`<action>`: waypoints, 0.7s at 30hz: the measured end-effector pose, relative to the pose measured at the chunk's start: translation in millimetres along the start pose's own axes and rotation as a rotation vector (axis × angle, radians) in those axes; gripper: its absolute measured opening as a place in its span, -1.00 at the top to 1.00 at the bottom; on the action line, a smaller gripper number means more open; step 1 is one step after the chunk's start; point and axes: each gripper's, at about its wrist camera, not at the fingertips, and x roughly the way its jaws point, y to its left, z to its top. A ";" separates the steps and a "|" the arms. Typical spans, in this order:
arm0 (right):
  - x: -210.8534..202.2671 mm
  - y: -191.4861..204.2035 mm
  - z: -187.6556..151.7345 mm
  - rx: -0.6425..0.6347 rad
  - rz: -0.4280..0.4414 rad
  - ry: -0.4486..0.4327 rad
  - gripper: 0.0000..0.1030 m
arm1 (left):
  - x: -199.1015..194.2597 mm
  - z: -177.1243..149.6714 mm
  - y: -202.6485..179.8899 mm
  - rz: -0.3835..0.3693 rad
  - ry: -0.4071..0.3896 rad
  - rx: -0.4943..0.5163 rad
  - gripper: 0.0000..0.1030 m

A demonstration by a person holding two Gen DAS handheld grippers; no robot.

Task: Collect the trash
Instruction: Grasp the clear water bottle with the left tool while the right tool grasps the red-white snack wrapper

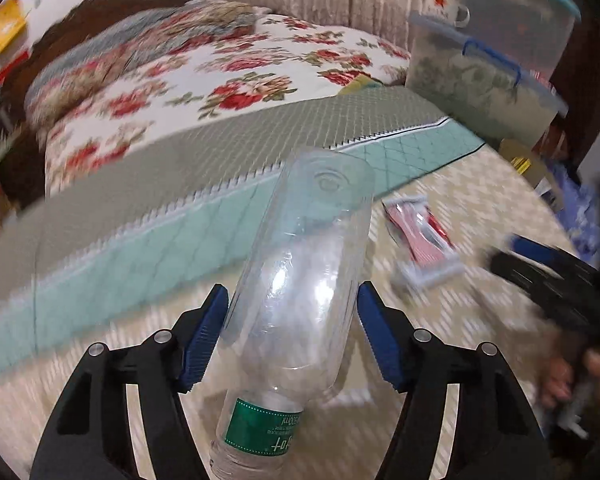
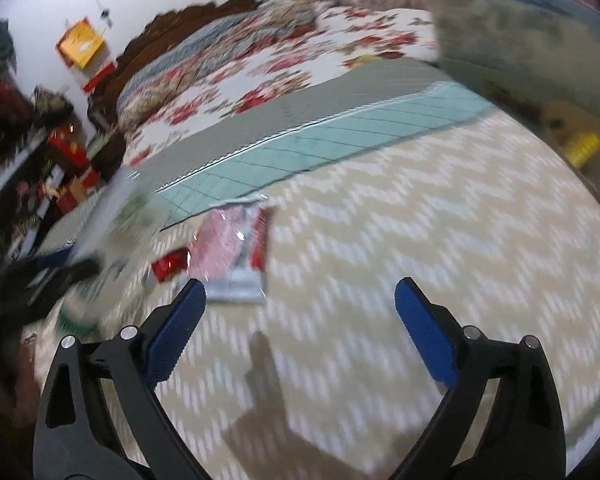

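Note:
My left gripper (image 1: 292,316) is shut on a clear empty plastic bottle (image 1: 300,264) with a green label, held base forward above the floor mat. A red and pink wrapper (image 1: 420,236) lies on the mat to its right. My right gripper (image 2: 300,308) is open and empty above the mat; the same wrapper (image 2: 236,256) lies just ahead of its left finger (image 2: 176,328). The left gripper with the bottle (image 2: 112,232) shows blurred at the left of the right wrist view. The right gripper (image 1: 540,276) shows at the right of the left wrist view.
A bed with a floral cover (image 1: 228,76) and a teal quilted blanket (image 1: 180,216) lies ahead. Clear storage bins (image 1: 484,76) stand at the right. Cluttered shelves (image 2: 40,160) stand at the left. A beige zigzag mat (image 2: 420,220) covers the floor.

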 end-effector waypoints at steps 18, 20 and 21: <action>-30.4 60.7 -77.8 -0.326 0.080 0.055 0.42 | -42.5 -74.1 -9.3 0.103 -0.045 -0.113 -0.66; -44.4 55.9 -94.8 -0.310 0.109 0.062 0.42 | -36.2 -73.0 -8.3 0.105 -0.028 -0.118 -0.66; -47.8 55.3 -100.5 -0.304 0.114 0.062 0.42 | -33.7 -72.1 -8.6 0.107 -0.024 -0.118 -0.66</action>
